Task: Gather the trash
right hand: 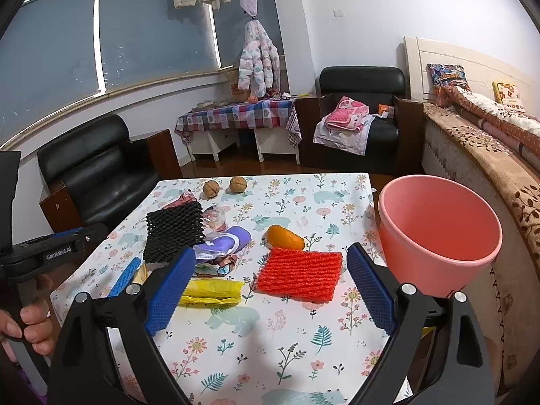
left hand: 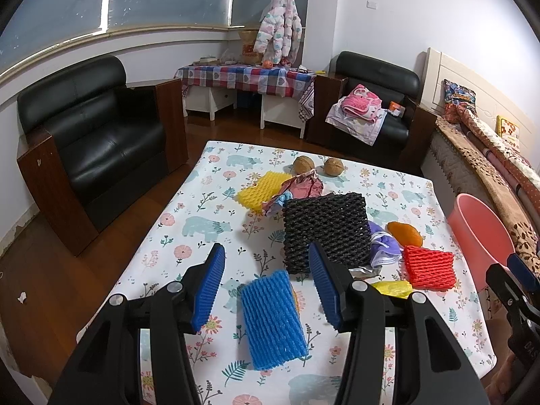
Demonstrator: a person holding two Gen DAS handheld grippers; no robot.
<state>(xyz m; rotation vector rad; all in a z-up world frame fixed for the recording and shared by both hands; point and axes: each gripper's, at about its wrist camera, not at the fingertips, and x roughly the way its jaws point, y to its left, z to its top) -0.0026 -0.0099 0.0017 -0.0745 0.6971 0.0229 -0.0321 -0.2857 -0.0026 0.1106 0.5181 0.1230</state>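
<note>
left gripper (left hand: 268, 288) spread, empty | right gripper (right hand: 270, 292) spread, empty | blue foam net (right hand: 125, 276) half hidden | floral tablecloth (left hand: 202, 222) | pink bucket (right hand: 438, 233) at edge

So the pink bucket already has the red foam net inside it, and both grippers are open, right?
Not quite. The pink bucket has nothing visible inside; the right wrist view shows the red foam net lying on the table beside it. Both the left gripper and right gripper are open, as you said.

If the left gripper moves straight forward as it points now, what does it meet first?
Most likely the blue foam net, lying between the open fingers of the left gripper. The black foam net lies behind it; depth is uncertain.
</note>
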